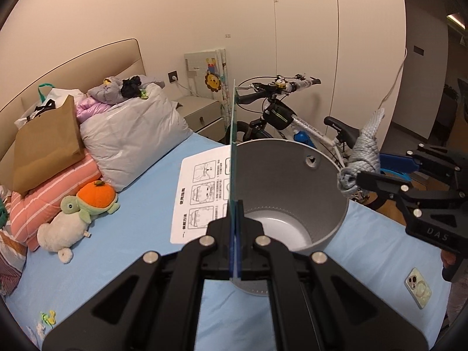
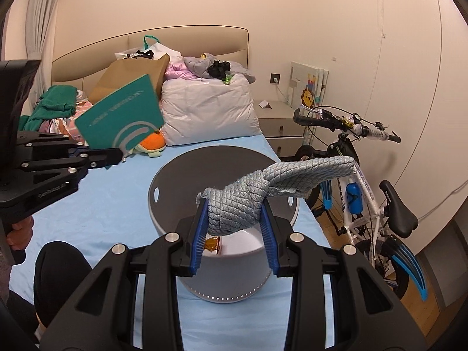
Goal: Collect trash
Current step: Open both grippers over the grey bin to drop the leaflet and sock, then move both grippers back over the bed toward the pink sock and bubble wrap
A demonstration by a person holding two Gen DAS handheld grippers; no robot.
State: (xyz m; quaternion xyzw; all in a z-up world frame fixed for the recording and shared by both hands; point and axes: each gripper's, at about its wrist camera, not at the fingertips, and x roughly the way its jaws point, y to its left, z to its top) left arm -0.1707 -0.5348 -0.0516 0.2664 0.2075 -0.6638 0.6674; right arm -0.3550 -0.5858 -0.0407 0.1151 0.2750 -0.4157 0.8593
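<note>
Grey knotted cloth (image 2: 248, 201) clamped in rt hand-held gripper (image 2: 235, 234), tail pointing right, over bin (image 2: 222, 292), lt hand-held gripper (image 1: 235, 234) shut on green card (image 2: 122, 117).

Grey diamond-patterned cloth (image 2: 234, 204), teal card (image 2: 122, 114), grey bin (image 2: 163, 181), light-blue sheet (image 2: 102, 193).

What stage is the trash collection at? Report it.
Done: one orange wrapper lies in the grey round bin. In hand: left hand-held gripper pinches a flat green card; right hand-held gripper clamps a knotted grey cloth. Left: dropping both in.

"DAS" shows on the right gripper (image 1: 358, 180), "GenRobot.AI" on the left gripper (image 2: 117, 155).
</note>
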